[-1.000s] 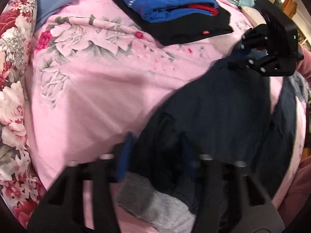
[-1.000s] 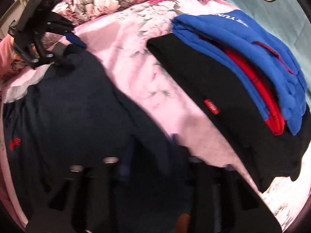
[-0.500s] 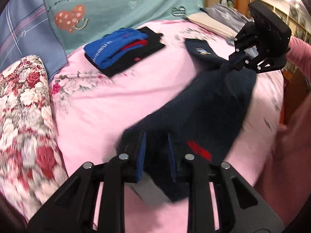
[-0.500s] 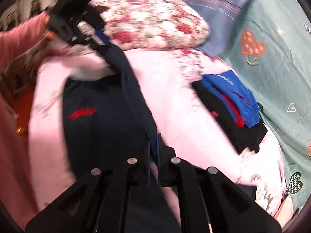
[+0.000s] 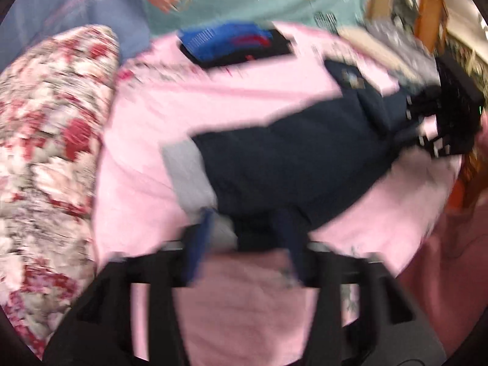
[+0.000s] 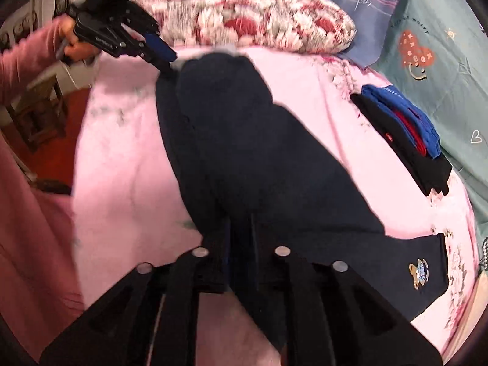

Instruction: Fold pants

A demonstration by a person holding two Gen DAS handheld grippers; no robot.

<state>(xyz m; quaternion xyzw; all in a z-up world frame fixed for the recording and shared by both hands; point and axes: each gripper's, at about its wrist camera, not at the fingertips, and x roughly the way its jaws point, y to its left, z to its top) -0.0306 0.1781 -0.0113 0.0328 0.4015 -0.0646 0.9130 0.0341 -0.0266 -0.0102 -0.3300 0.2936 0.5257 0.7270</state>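
Warm indoor light is falling evenly over the pink bed (image 5: 250,100), and no hard shadows are showing on it. Motion blur is smearing the whole left wrist view: the pillow (image 5: 45,140) at the bed's left edge is streaking and the pants (image 5: 292,164) are losing their outline. The right wrist view is reading sharper, blurring mainly toward the pillow (image 6: 259,15). Fisheye distortion is bending both views, and black vignetting is darkening the corners.
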